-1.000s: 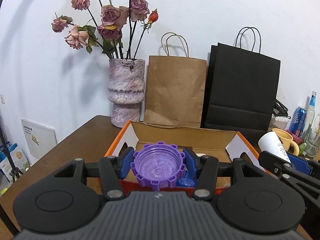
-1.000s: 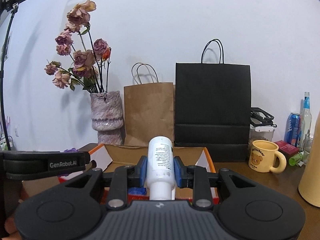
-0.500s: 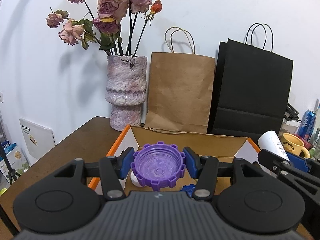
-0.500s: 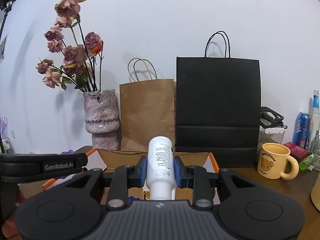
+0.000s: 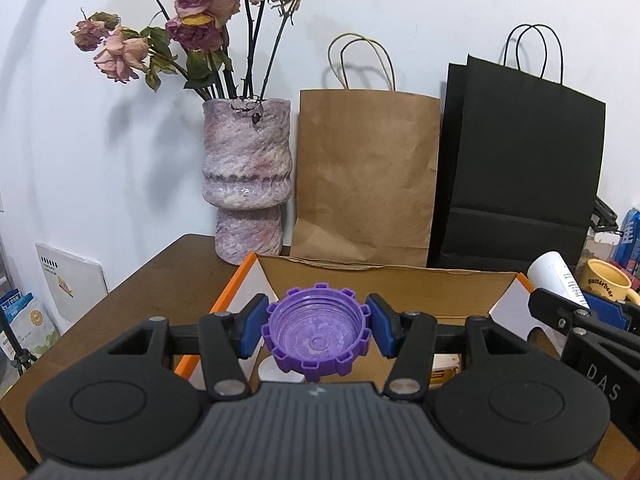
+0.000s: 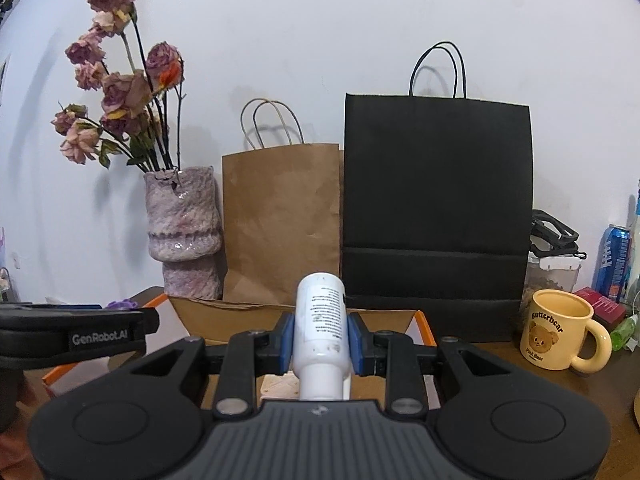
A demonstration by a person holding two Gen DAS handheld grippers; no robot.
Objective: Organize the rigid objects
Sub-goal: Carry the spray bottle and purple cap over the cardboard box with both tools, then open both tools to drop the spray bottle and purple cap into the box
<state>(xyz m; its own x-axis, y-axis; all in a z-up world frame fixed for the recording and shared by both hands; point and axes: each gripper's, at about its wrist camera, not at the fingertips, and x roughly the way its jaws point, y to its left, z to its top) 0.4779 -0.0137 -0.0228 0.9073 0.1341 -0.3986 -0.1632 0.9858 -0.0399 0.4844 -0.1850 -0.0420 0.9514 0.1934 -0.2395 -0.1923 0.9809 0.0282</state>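
My left gripper (image 5: 316,330) is shut on a purple notched cap (image 5: 316,340), held hollow side toward the camera above the open cardboard box (image 5: 384,280) with orange edges. In the right wrist view my right gripper (image 6: 320,338) is shut on a white bottle (image 6: 320,328) whose base points forward over the same box (image 6: 288,312). The white bottle (image 5: 554,276) also shows at the right of the left wrist view. A white lid (image 5: 276,372) and a small labelled jar (image 5: 444,366) lie inside the box under the left gripper.
Behind the box stand a purple vase of dried roses (image 5: 246,176), a brown paper bag (image 5: 366,176) and a black paper bag (image 6: 436,216). A yellow bear mug (image 6: 560,334), a blue can (image 6: 612,262) and other small items sit at the right on the brown table (image 5: 136,284).
Both grippers have moved forward toward the box and the back wall, each keeping its object. The vase and bags look larger and nearer; more of the box's inside shows.
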